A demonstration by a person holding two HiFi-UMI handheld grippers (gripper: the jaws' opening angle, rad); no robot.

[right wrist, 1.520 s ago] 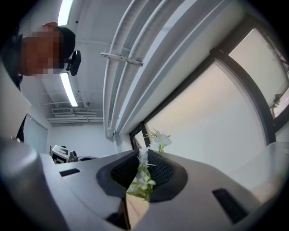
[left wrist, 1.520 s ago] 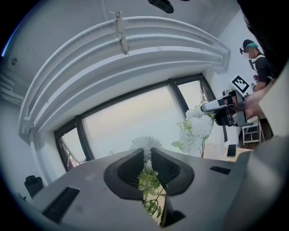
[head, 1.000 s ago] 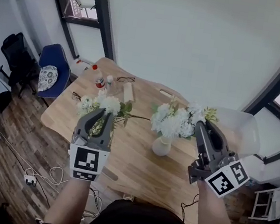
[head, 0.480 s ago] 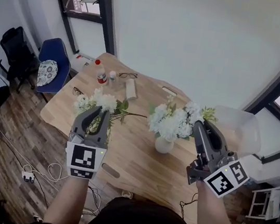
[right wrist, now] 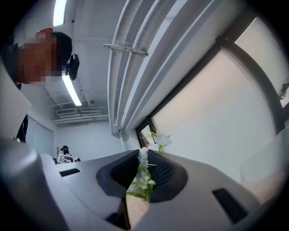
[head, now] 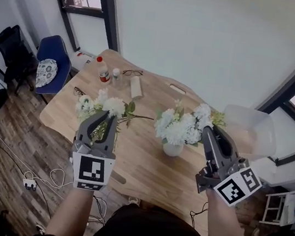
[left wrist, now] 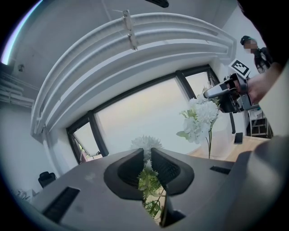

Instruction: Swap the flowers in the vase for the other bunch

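head view, left to right: our left gripper (head: 103, 116), nearly closed, pinches one white bunch (head: 111, 105) above the worktop (head: 140, 166), left of the vase (head: 172, 149); the other bunch (head: 182, 128) stands over the vase, pinched by our nearly closed right gripper (head: 207, 131) on its right.

Left tool (head: 106, 118) at loose bunch (head: 113, 105), right tool (head: 208, 131) at vase flowers (head: 181, 130)

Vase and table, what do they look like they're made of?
Vase: probably ceramic, plain white with a smooth rounded body; whether it is glazed or matte is unclear. Table: wood or wood veneer, light tan with long grain lines across the top.
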